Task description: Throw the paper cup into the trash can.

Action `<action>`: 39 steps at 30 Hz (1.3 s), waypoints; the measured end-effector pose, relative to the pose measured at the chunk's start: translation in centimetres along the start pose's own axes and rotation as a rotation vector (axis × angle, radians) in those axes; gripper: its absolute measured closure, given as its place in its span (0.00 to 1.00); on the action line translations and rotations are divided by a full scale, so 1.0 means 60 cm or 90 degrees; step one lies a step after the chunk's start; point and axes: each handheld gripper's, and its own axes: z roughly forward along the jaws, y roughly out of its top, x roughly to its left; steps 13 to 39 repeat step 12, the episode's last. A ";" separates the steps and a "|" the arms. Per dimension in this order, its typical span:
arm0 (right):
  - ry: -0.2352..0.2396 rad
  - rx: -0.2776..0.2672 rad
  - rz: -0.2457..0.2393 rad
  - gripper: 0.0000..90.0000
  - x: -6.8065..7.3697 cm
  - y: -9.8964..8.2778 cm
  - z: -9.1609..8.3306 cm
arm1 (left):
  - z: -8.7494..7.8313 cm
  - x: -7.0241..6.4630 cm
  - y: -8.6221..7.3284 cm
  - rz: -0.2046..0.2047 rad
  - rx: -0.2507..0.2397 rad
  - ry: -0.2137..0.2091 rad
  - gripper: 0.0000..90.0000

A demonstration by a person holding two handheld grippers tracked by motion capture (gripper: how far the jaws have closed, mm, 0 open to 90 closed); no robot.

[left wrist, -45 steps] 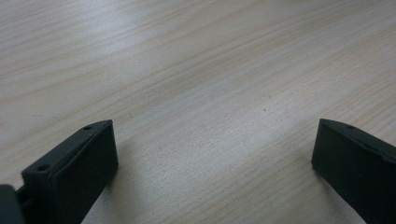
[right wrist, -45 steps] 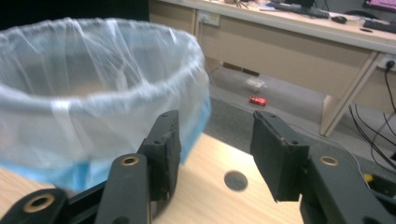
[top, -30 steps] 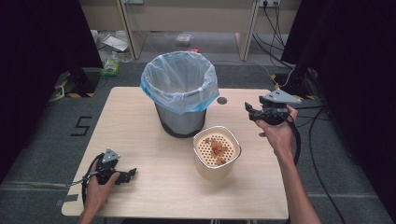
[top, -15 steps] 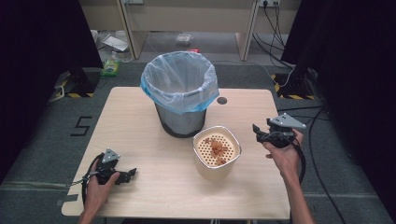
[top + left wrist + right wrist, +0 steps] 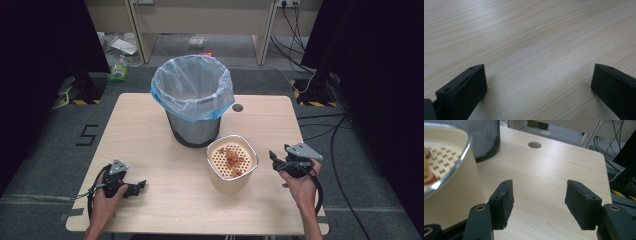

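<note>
Strainer pot (image 5: pixel 231 172) sits just left of my gaping right gripper (image 5: pixel 274 159); left gripper (image 5: pixel 140 187) gapes over bare surface (image 5: pixel 150 135) near its front edge

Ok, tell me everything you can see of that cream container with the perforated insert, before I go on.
The cream container stands upright on the table, just in front and to the right of the bagged trash bin. It has rounded corners, a shiny metal rim and a perforated insert near the top, with a few orange-brown food scraps on it. The right gripper is beside it, jaws open, not touching. Its wall looks smooth, like plastic.
</note>
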 end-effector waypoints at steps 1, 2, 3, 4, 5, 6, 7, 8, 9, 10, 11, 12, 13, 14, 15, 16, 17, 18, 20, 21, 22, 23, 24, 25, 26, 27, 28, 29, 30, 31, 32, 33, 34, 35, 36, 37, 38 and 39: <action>0.004 0.012 -0.004 0.44 0.001 -0.004 0.003 | 0.000 0.000 0.000 0.001 0.001 0.000 0.00; 0.004 0.015 -0.003 0.44 0.001 -0.007 0.004 | 0.000 0.000 0.000 0.001 0.001 0.000 0.00; 0.006 0.018 0.003 0.44 0.003 -0.014 0.006 | 0.000 0.000 0.000 0.001 0.001 0.000 0.00; 0.006 0.018 0.003 0.44 0.003 -0.014 0.006 | 0.000 0.000 0.000 0.001 0.001 0.000 0.00; 0.009 0.022 0.002 0.44 0.004 -0.017 0.007 | 0.000 0.000 0.000 0.001 0.001 0.000 0.00; 0.009 0.027 0.002 0.44 0.005 -0.022 0.010 | 0.000 0.000 0.000 0.002 0.001 0.000 0.00; 0.012 0.035 0.004 0.43 0.006 -0.030 0.013 | 0.000 0.000 0.000 0.001 0.001 0.000 0.00; 0.012 0.035 0.004 0.43 0.006 -0.030 0.013 | 0.000 0.000 0.000 0.001 0.001 0.000 0.00; 0.013 0.043 0.006 0.42 0.006 -0.036 0.015 | 0.000 0.000 0.000 0.002 0.001 0.000 0.00; 0.014 0.045 0.009 0.42 0.006 -0.039 0.016 | 0.000 0.000 0.000 0.002 0.001 0.000 0.00; 0.014 0.045 0.011 0.42 0.006 -0.040 0.017 | 0.000 0.000 0.000 0.002 0.001 0.000 0.00; 0.014 0.045 0.011 0.42 0.006 -0.040 0.017 | 0.000 0.000 0.000 0.002 0.001 0.000 0.00; 0.014 0.045 0.011 0.42 0.006 -0.040 0.017 | 0.000 0.000 0.000 0.002 0.001 0.000 0.00; 0.014 0.045 0.011 0.42 0.006 -0.040 0.017 | 0.000 0.000 0.000 0.002 0.001 0.000 0.00; 0.014 0.045 0.011 0.42 0.006 -0.040 0.017 | 0.000 0.000 0.000 0.002 0.001 0.000 0.00; 0.014 0.045 0.011 0.42 0.006 -0.040 0.017 | 0.000 0.000 0.000 0.002 0.001 0.000 0.00; 0.014 0.045 0.011 0.42 0.006 -0.040 0.017 | 0.000 0.000 0.000 0.002 0.001 0.000 0.00; 0.014 0.045 0.011 0.42 0.006 -0.040 0.017 | 0.000 0.000 0.000 0.002 0.001 0.000 0.00; 0.014 0.045 0.011 0.42 0.006 -0.040 0.017 | 0.000 0.000 0.000 0.002 0.001 0.000 0.00; 0.014 0.045 0.011 0.42 0.006 -0.040 0.017 | 0.000 0.000 0.000 0.002 0.001 0.000 0.00; 0.014 0.045 0.011 0.42 0.006 -0.040 0.017 | 0.000 0.000 0.000 0.002 0.001 0.000 0.00; 0.014 0.045 0.011 0.42 0.006 -0.040 0.017 | 0.000 0.000 0.000 0.002 0.001 0.000 0.00; 0.014 0.045 0.011 0.42 0.006 -0.040 0.017 | 0.000 0.000 0.000 0.002 0.001 0.000 0.00; 0.014 0.045 0.011 0.42 0.006 -0.040 0.017 | 0.000 0.000 0.000 0.002 0.001 0.000 0.00; 0.014 0.045 0.011 0.42 0.006 -0.040 0.017 | 0.000 0.000 0.000 0.002 0.001 0.000 0.00; 0.014 0.045 0.011 0.42 0.006 -0.040 0.017 | 0.000 0.000 0.000 0.002 0.001 0.000 0.00; 0.014 0.045 0.011 0.42 0.006 -0.040 0.017 | 0.000 0.000 0.000 0.002 0.001 0.000 0.00; 0.014 0.045 0.011 0.42 0.006 -0.040 0.017 | 0.000 0.000 0.000 0.002 0.001 0.000 0.00; 0.014 0.045 0.011 0.42 0.006 -0.040 0.017 | 0.000 0.000 0.000 0.002 0.001 0.000 0.00; 0.014 0.045 0.011 0.42 0.006 -0.040 0.017 | 0.000 0.000 0.000 0.002 0.001 0.000 0.00; 0.014 0.045 0.011 0.42 0.006 -0.040 0.017 | 0.000 0.000 0.000 0.002 0.001 0.000 0.00; 0.014 0.045 0.011 0.42 0.006 -0.040 0.017 | 0.000 0.000 0.000 0.002 0.001 0.000 0.00; 0.014 0.045 0.011 0.42 0.006 -0.040 0.017 | 0.000 0.000 0.000 0.002 0.001 0.000 0.00; 0.014 0.045 0.011 0.42 0.006 -0.040 0.017 | 0.000 0.000 0.000 0.002 0.001 0.000 0.00; 0.014 0.045 0.011 0.42 0.006 -0.040 0.017 | 0.000 0.000 0.000 0.002 0.001 0.000 0.00; 0.014 0.045 0.011 0.42 0.006 -0.040 0.017 | 0.000 0.000 0.000 0.002 0.001 0.000 0.00; 0.014 0.045 0.011 0.42 0.006 -0.040 0.017 | 0.000 0.000 0.000 0.002 0.001 0.000 0.00; 0.014 0.045 0.011 0.42 0.006 -0.040 0.017 | 0.000 0.000 0.000 0.002 0.001 0.000 0.00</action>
